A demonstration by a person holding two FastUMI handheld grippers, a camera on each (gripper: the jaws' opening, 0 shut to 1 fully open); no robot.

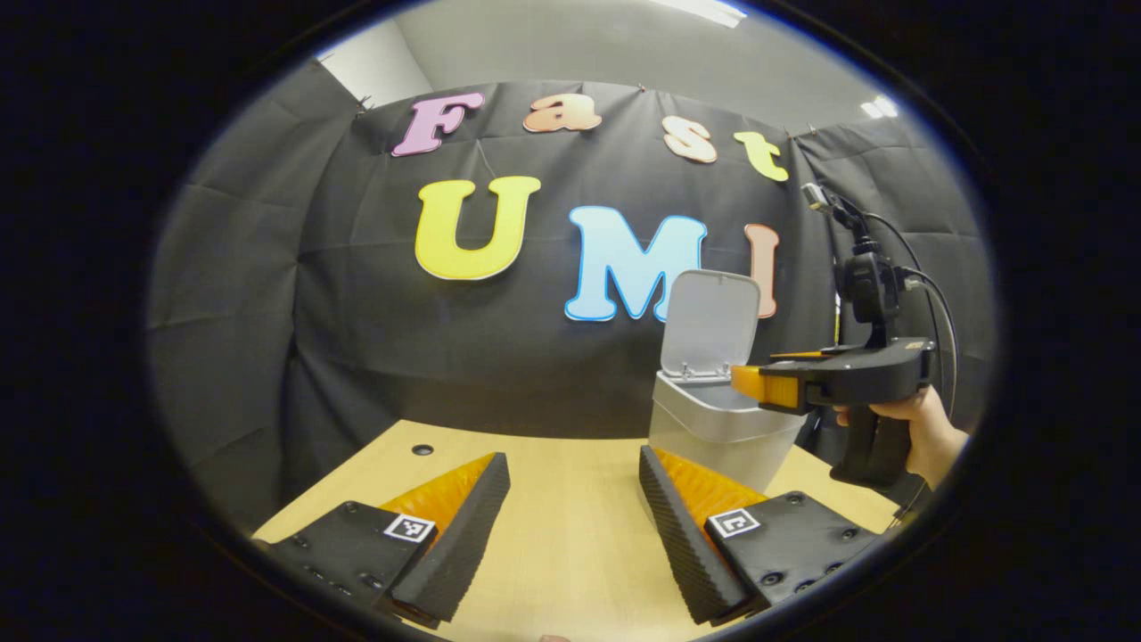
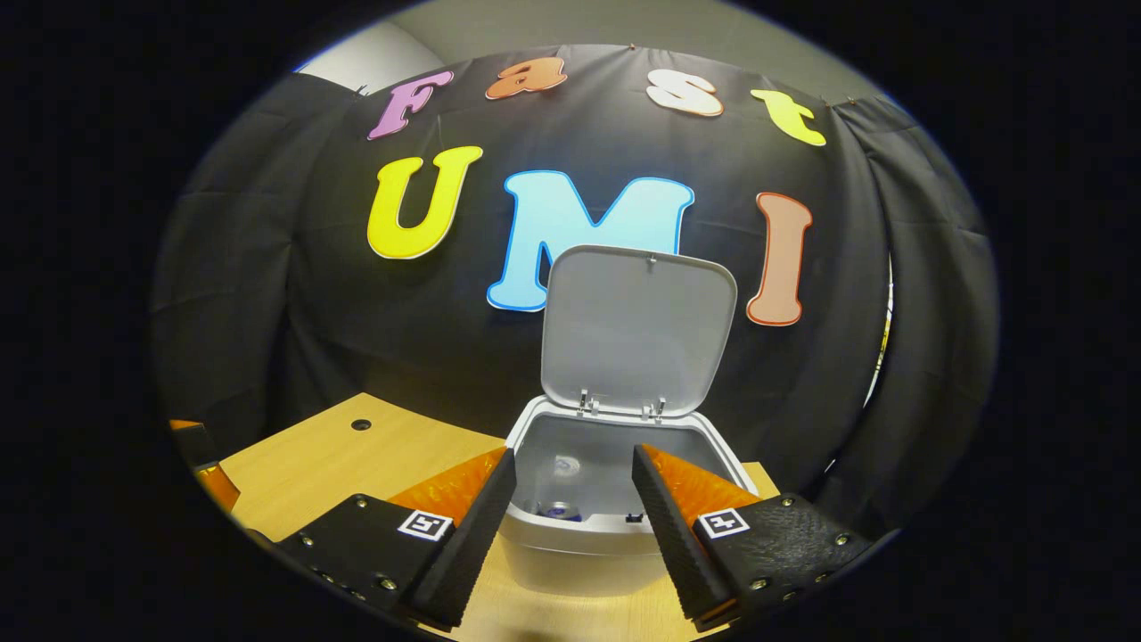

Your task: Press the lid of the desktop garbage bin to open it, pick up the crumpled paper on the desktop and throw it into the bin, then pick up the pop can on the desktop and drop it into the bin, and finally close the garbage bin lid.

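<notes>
A small pale garbage bin [image 2: 615,499] stands near the far right corner of a light wooden desk [image 2: 357,459], its back close to the dark booth wall. Its lid [image 2: 637,325] is hinged at the rear and stands upright, fully open, so the mouth is free for dropping things in. Down inside, in the right gripper view, the top of a pop can [image 2: 560,511] rests on the bin floor by the front wall, with something pale that may be the crumpled paper [image 2: 565,465] just behind it; it is too small to be sure.

The right gripper [image 2: 575,508] hovers just above the bin's front rim, fingers spread apart and holding nothing, placed as though it has just let the can fall. In the left gripper view it reaches in from the right, a hand [image 1: 927,432] gripping its handle.

The left gripper [image 1: 575,513] waits over the bare middle of the desk, well apart from the bin, its fingers likewise spread wide and empty, out of the other's way.

Judging by this, both items look binned, and what remains is to push the upright lid forward and down until it shuts
</notes>
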